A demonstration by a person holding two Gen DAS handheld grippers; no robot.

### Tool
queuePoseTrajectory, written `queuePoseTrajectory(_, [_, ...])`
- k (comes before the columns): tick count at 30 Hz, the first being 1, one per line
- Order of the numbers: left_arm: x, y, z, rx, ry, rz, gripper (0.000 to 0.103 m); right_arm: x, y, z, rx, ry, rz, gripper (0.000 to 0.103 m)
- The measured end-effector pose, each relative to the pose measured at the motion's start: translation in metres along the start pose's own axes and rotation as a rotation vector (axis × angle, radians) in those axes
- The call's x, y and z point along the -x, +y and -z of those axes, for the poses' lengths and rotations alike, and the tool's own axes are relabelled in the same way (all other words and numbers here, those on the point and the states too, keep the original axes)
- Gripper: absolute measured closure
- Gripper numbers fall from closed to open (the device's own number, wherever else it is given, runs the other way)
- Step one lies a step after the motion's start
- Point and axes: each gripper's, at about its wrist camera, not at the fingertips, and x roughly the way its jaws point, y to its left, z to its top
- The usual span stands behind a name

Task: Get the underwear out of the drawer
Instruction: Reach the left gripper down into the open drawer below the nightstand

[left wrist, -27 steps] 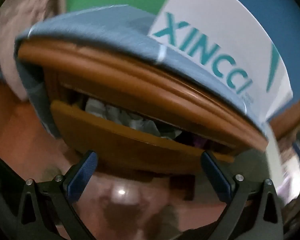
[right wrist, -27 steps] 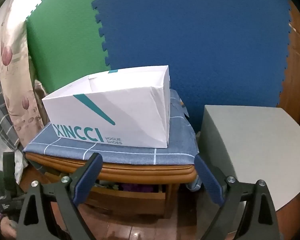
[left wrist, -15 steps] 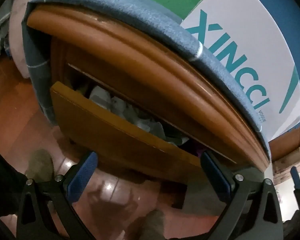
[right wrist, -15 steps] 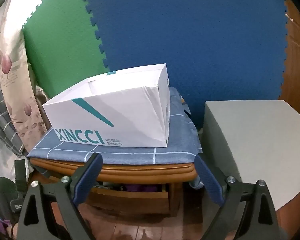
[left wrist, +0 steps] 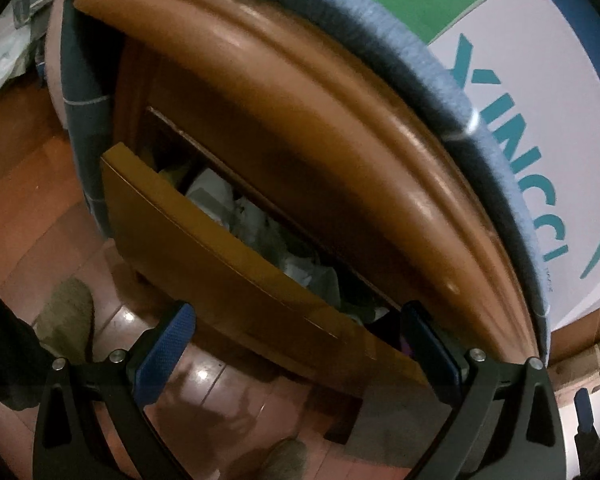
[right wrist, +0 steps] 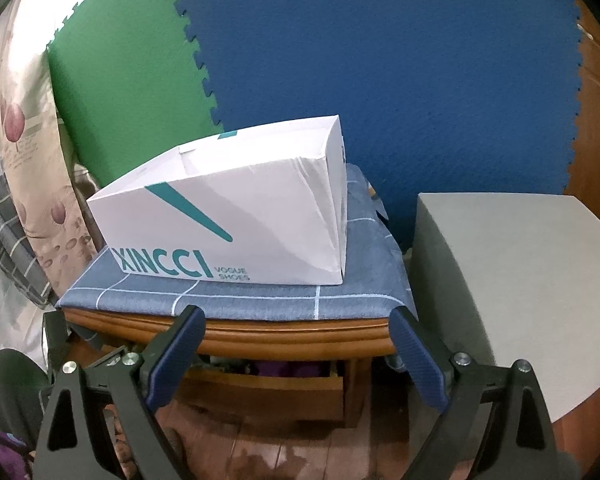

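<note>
With the drawer (left wrist: 228,264) only partly out, the wide, empty left tongs (left wrist: 296,344) did best to pull its front nearer before reaching the underwear (left wrist: 220,200), while the right tongs (right wrist: 296,344) hung wide too.

We cannot tell single pieces among the crumpled clothes (left wrist: 300,264) in the drawer (left wrist: 220,256), because the cabinet top (left wrist: 340,128) hides most of its inside.
</note>
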Motion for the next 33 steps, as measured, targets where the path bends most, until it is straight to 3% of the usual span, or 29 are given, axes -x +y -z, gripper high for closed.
queuePoseTrajectory(7, [-0.016,0.007,-0.012,0.063,0.040,-0.009,0.002,-0.003,0.001,0.001,-0.004,0.014,-0.006,0.008])
queuePoseTrajectory(13, [-0.012,0.011,-0.003,0.081,0.040,-0.020,0.002,-0.006,0.005,0.003,0.007,0.028,-0.011,0.008])
queuePoseTrajectory(23, [-0.013,0.010,-0.005,0.110,0.044,0.017,0.002,-0.011,0.006,0.004,0.003,0.050,-0.021,0.008])
queuePoseTrajectory(28, [-0.020,0.028,-0.010,0.197,0.061,0.026,0.002,-0.011,0.006,0.004,0.002,0.052,-0.024,0.008])
queuePoseTrajectory(33, [-0.017,0.022,-0.005,0.194,0.046,0.052,0.000,-0.012,0.006,0.003,-0.003,0.061,-0.032,0.008])
